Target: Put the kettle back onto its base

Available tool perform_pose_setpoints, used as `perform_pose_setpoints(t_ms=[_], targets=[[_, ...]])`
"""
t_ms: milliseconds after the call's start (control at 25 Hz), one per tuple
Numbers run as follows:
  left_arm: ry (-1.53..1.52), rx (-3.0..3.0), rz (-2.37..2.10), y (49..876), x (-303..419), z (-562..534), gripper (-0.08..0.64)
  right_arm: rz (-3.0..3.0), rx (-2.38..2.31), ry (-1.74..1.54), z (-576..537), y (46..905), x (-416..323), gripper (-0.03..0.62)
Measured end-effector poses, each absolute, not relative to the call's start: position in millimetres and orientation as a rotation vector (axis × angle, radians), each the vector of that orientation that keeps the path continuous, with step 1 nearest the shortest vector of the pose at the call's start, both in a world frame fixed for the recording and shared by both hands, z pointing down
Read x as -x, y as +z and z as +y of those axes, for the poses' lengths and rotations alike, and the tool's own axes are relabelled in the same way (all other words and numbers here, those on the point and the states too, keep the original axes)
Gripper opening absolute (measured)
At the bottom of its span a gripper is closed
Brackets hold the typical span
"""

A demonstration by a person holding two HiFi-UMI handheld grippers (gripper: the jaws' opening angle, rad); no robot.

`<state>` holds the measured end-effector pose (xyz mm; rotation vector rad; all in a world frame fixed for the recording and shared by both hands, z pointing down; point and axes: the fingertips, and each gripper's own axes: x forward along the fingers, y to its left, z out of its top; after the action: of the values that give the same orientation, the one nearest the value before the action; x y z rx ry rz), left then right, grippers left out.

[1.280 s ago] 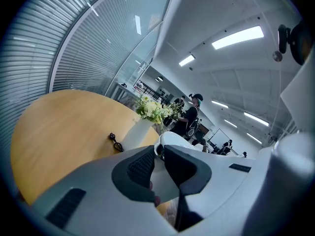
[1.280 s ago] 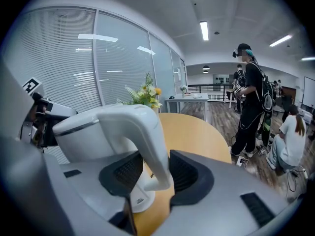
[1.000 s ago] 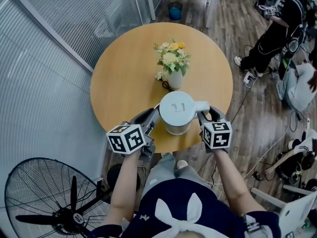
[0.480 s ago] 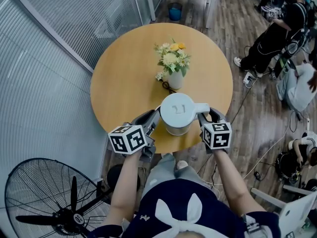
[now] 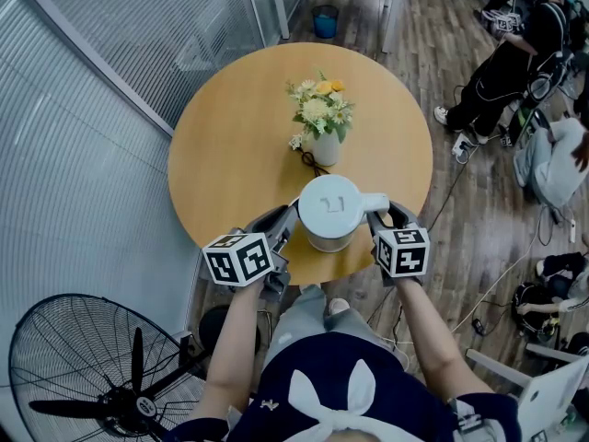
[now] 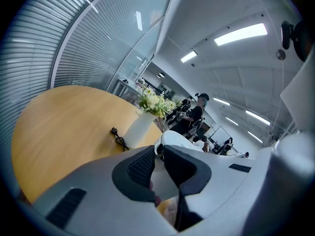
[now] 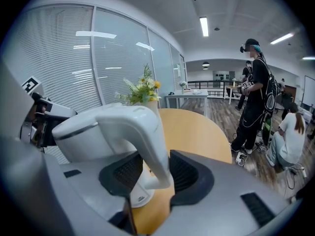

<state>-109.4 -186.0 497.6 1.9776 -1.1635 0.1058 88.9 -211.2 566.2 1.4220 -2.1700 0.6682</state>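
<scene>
We see the white kettle [image 5: 331, 208] standing upright at the near edge of the round table [image 5: 230, 145], just on our side of the vase of flowers [image 5: 324, 145]. It sits between our two tools. Its handle [image 7: 150, 146] sticks out to the right. The right tool [image 7: 156, 170] is clamped on that handle, with one pad against each flank of the grip.

The left tool [image 6: 158, 156] comes in from the opposite side, and its tips are at the kettle's left wall. Its jaws stand close together, with a narrow white strip of kettle showing in the gap. We cannot tell whether the pads actually press on it.

So the right hand carries the kettle, and the left at most steadies it. A black cord [image 5: 307, 160] lies on the table beside the vase and runs towards the kettle. We cannot make out a separate base, because the kettle's own body covers whatever is under it. We judge the kettle is at or very near its seat. What remains probably depends on keeping it vertical and letting it settle straight down.
</scene>
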Motion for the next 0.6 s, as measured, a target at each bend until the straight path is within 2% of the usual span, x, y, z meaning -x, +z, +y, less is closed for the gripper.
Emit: perform_pose_setpoints(t_ms=[600], targets=[[0.115,-1.969,-1.157,502.9,107.2,-186.0,0.077,-2.165,-1.420,0.682,-213.1,570.6,-90.6,0.173]])
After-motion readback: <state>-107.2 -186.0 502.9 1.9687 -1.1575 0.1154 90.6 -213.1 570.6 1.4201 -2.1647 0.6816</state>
